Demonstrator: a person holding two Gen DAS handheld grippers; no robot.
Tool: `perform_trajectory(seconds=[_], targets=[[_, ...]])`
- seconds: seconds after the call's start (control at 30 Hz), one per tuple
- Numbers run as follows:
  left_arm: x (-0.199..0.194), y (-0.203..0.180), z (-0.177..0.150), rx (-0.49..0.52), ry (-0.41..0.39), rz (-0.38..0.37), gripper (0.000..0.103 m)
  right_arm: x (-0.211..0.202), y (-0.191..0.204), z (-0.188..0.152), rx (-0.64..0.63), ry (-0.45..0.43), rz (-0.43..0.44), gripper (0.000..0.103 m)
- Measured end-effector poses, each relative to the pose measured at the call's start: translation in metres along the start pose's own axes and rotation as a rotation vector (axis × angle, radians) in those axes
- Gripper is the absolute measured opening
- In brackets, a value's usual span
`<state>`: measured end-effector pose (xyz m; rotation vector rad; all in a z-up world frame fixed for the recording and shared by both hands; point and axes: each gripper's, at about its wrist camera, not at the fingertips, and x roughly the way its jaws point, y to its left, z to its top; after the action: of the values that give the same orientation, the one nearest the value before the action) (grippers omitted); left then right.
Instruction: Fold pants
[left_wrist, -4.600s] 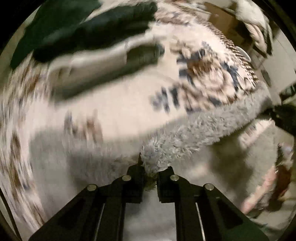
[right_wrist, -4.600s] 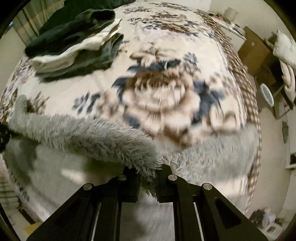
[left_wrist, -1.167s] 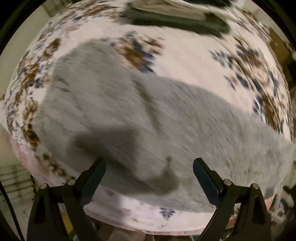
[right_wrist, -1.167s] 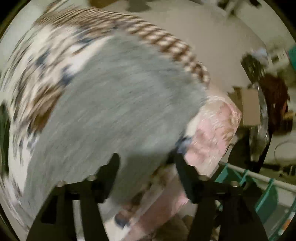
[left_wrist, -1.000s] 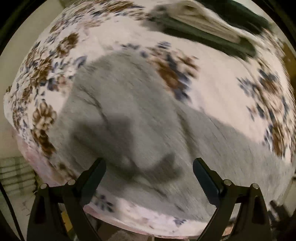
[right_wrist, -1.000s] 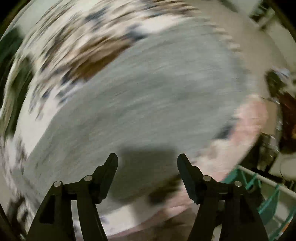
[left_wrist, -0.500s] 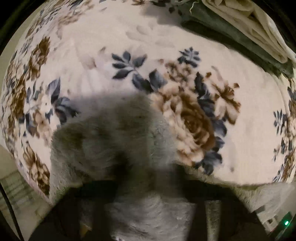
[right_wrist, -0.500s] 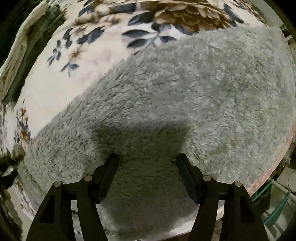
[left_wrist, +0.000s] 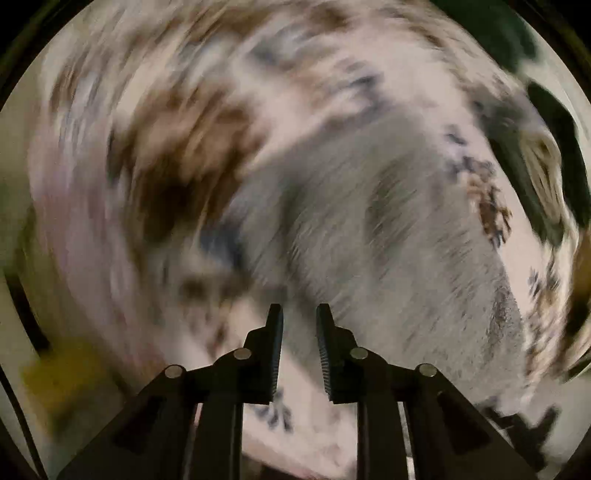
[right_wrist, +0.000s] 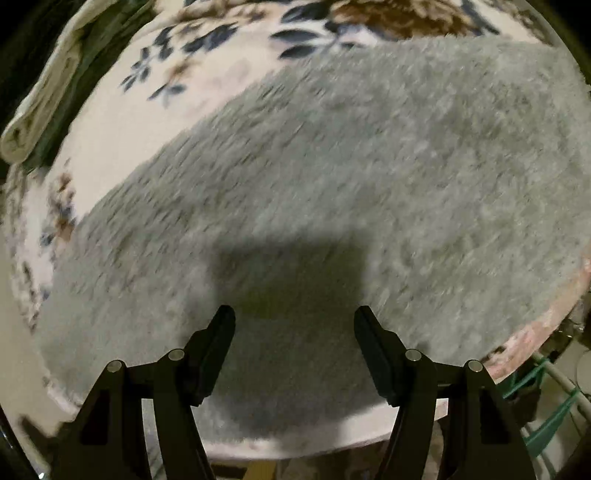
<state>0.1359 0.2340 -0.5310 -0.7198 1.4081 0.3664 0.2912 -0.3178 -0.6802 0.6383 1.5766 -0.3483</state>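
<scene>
Grey fluffy pants, long shaggy pile, lie spread flat on the floral bedspread, a broad even sheet running diagonally from the lower left of the right wrist view to the upper right, reaching the bedspread's near edge. No folds or seams readable there; a dark gripper shadow falls on the pile. Right gripper hangs over the pants near that edge, jaws well apart, nothing between them, pads not pressing fabric. Left wrist view is heavily motion-blurred: the pants show as a grey smeared band across the bedspread, one darker crease-like streak along it, details unreadable. Left gripper has its jaws nearly together with a narrow gap, just closed in; nothing gripped, only blurred grey and bedspread behind the gap. Folded cream and dark green clothes sit at the far left of the bedspread, apart from the pants.
</scene>
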Motion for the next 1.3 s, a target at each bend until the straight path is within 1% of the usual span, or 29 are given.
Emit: perform_trajectory(seconds=[0.03, 0.07, 0.1, 0.13, 0.17, 0.2, 0.27, 0.33, 0.37, 0.47, 0.53, 0.6, 0.63, 0.67, 0.73, 0.77, 0.8, 0.83, 0.87, 0.9, 0.93, 1.1, 1.17, 1.2, 1.23, 1.27, 1.3], targets=[[0.002, 0.019, -0.009, -0.061, 0.021, -0.035, 0.018, -0.005, -0.003, -0.007, -0.003, 0.0, 0.025, 0.069], [0.001, 0.026, -0.013, -0.083, 0.025, -0.042, 0.021, -0.009, -0.005, -0.013, -0.004, 0.0, 0.043, 0.069], [-0.001, 0.034, -0.017, -0.113, 0.023, -0.057, 0.026, -0.013, -0.01, -0.021, 0.003, 0.003, 0.061, 0.069], [-0.005, 0.042, -0.019, -0.141, 0.008, -0.068, 0.029, -0.017, -0.018, -0.031, 0.027, 0.012, 0.084, 0.069], [-0.007, 0.044, -0.018, -0.152, -0.004, -0.075, 0.031, -0.02, -0.026, -0.039, 0.045, 0.023, 0.1, 0.069], [-0.007, 0.045, -0.014, -0.154, -0.008, -0.083, 0.037, -0.02, -0.035, -0.05, 0.075, 0.043, 0.121, 0.069], [-0.003, 0.046, -0.003, -0.166, -0.013, -0.103, 0.038, -0.014, -0.051, -0.065, 0.16, 0.094, 0.167, 0.069], [0.0, 0.037, 0.02, -0.168, -0.022, -0.138, 0.038, -0.003, -0.067, -0.078, 0.242, 0.15, 0.216, 0.069], [-0.001, 0.034, 0.029, -0.161, -0.029, -0.146, 0.038, 0.003, -0.066, -0.082, 0.271, 0.165, 0.238, 0.069], [0.002, 0.023, 0.055, -0.142, -0.044, -0.184, 0.039, 0.025, -0.063, -0.087, 0.337, 0.173, 0.301, 0.069], [0.006, 0.01, 0.069, -0.111, -0.054, -0.176, 0.045, 0.033, -0.064, -0.086, 0.361, 0.148, 0.323, 0.069], [0.009, 0.003, 0.077, -0.102, -0.049, -0.194, 0.047, 0.039, -0.061, -0.086, 0.375, 0.112, 0.342, 0.065], [0.012, -0.001, 0.081, -0.096, -0.045, -0.192, 0.048, 0.04, -0.06, -0.086, 0.375, 0.1, 0.338, 0.053], [0.011, -0.002, 0.082, -0.104, -0.039, -0.203, 0.048, 0.04, -0.058, -0.086, 0.373, 0.094, 0.341, 0.048], [0.0, 0.003, 0.078, -0.152, -0.054, -0.31, 0.048, 0.039, -0.052, -0.087, 0.369, 0.099, 0.355, 0.048], [-0.007, 0.005, 0.075, -0.161, -0.07, -0.345, 0.048, 0.037, -0.048, -0.086, 0.362, 0.098, 0.356, 0.048], [-0.018, 0.008, 0.07, -0.168, -0.102, -0.378, 0.054, 0.035, -0.045, -0.087, 0.341, 0.094, 0.352, 0.048], [-0.023, 0.009, 0.069, -0.172, -0.123, -0.382, 0.068, 0.034, -0.04, -0.087, 0.323, 0.094, 0.35, 0.049], [-0.025, 0.01, 0.067, -0.175, -0.134, -0.382, 0.075, 0.037, -0.031, -0.082, 0.314, 0.095, 0.349, 0.049], [-0.024, 0.011, 0.067, -0.176, -0.138, -0.377, 0.081, 0.038, -0.029, -0.082, 0.299, 0.101, 0.339, 0.049], [-0.016, 0.011, 0.07, -0.174, -0.126, -0.358, 0.081, 0.038, -0.027, -0.079, 0.297, 0.106, 0.333, 0.049], [0.028, -0.002, 0.089, -0.146, -0.044, -0.272, 0.08, 0.051, -0.028, -0.075, 0.339, 0.122, 0.34, 0.049], [0.031, -0.009, 0.093, -0.124, -0.067, -0.251, 0.077, 0.053, -0.027, -0.075, 0.324, 0.101, 0.331, 0.047], [0.026, -0.014, 0.094, -0.097, -0.102, -0.238, 0.054, 0.049, -0.031, -0.076, 0.315, 0.083, 0.321, 0.043], [0.019, -0.022, 0.094, -0.048, -0.135, -0.235, 0.02, 0.048, -0.027, -0.075, 0.308, 0.064, 0.317, 0.03], [0.012, -0.029, 0.092, -0.005, -0.148, -0.225, 0.018, 0.044, -0.023, -0.075, 0.293, 0.048, 0.303, 0.025], [0.003, -0.034, 0.089, 0.029, -0.179, -0.218, 0.018, 0.04, -0.021, -0.075, 0.275, 0.035, 0.291, 0.024]])
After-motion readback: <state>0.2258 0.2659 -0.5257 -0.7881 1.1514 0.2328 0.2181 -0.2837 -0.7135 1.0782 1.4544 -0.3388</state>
